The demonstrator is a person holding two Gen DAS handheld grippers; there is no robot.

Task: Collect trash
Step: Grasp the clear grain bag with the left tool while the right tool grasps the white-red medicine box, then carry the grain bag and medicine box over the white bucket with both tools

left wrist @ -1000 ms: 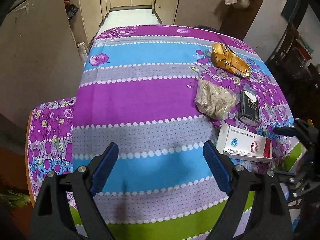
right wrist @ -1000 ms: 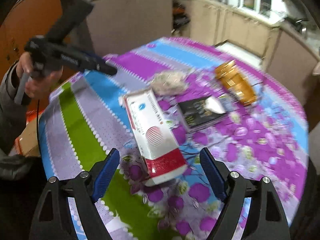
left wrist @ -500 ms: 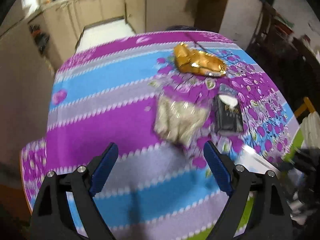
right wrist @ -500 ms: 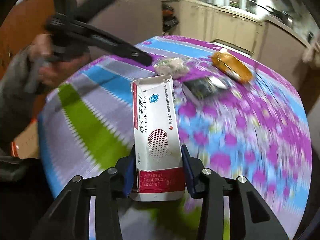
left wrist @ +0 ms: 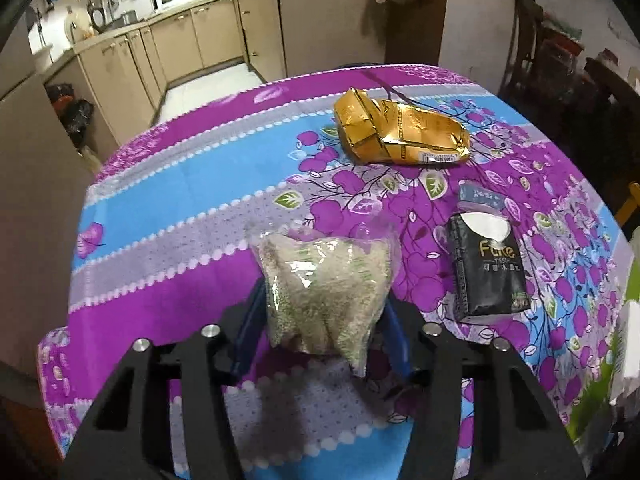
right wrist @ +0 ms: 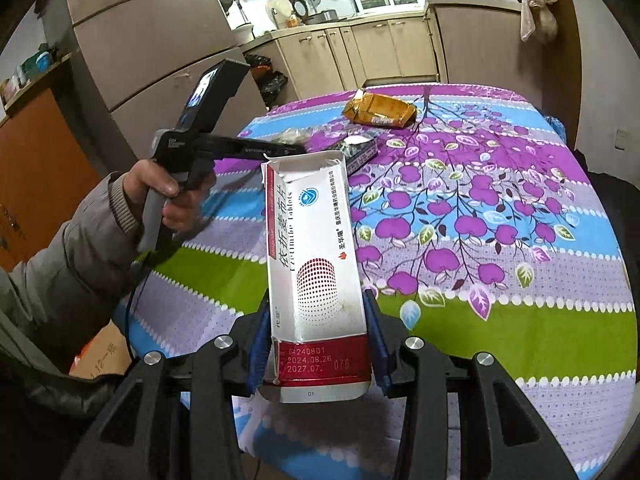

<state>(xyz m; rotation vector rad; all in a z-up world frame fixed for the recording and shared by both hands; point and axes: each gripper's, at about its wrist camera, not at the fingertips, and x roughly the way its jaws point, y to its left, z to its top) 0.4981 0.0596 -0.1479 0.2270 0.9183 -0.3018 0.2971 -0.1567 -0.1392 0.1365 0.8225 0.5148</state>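
A clear bag of pale grains (left wrist: 324, 280) stands between the blue pads of my left gripper (left wrist: 324, 312). The jaws are closing and the pads press its sides. In the right wrist view my right gripper (right wrist: 316, 328) is shut on a white and red tablet box (right wrist: 312, 240) with a torn far end, held above the tablecloth. A crumpled gold wrapper (left wrist: 400, 132) lies at the far side of the table. To the right of the bag lies a black tissue pack (left wrist: 488, 268). A person's hand (right wrist: 168, 192) holds the left gripper's handle.
The round table (left wrist: 180, 184) wears a purple, blue, grey and green cloth and drops off on all sides. Kitchen cabinets (left wrist: 208, 32) stand beyond it, dark furniture (left wrist: 560, 52) at the right. A cardboard box (right wrist: 96, 352) sits on the floor by the sleeve.
My left gripper moved forward and right to the bag of grains and closed its jaws around it. My right gripper shut on the tablet box and lifted it off the cloth.
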